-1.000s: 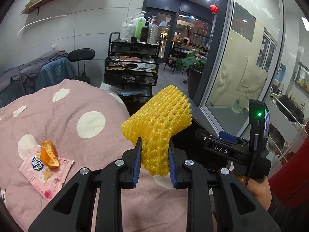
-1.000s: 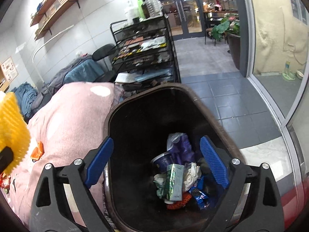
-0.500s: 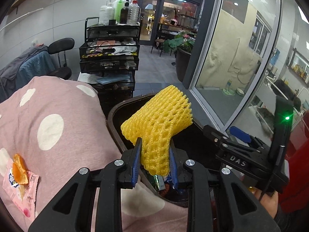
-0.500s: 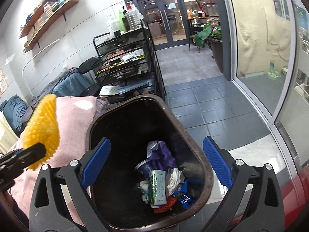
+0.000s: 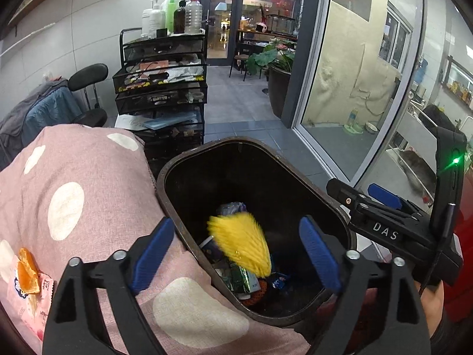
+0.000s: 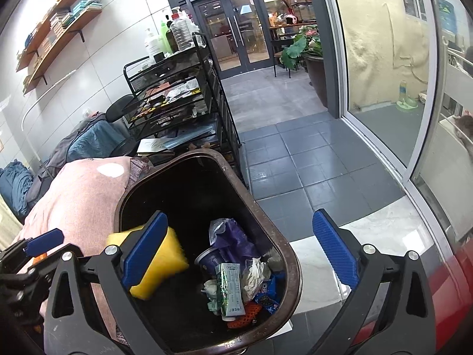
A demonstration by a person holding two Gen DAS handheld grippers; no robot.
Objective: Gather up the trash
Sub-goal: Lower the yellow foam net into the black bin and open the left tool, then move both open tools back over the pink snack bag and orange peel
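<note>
A yellow foam fruit net (image 5: 239, 242) drops, blurred, into the dark brown trash bin (image 5: 177, 207). My left gripper (image 5: 236, 254) hovers above it, jaws opening wide; the net is loose below and between them, touching neither pad. The right wrist view shows the net (image 6: 165, 260) partly behind a blue pad, inside the bin (image 6: 292, 266). My right gripper (image 6: 240, 248) hangs open over the bin with nothing in it. An orange peel (image 5: 28, 272) lies on a pink snack wrapper (image 5: 29, 304) on the blanket at the left.
The bin holds a green carton (image 6: 230, 290), a purple bag (image 6: 233, 239) and crumpled paper. A pink polka-dot blanket (image 5: 74, 177) borders its left side. Behind stands a black wire cart (image 5: 161, 88) with bottles, then tiled floor (image 6: 295, 153) and glass doors on the right.
My left gripper carried the yellow net rightward over the bin, then its jaws sprang apart and the net fell in. The right gripper stayed open above the bin.
</note>
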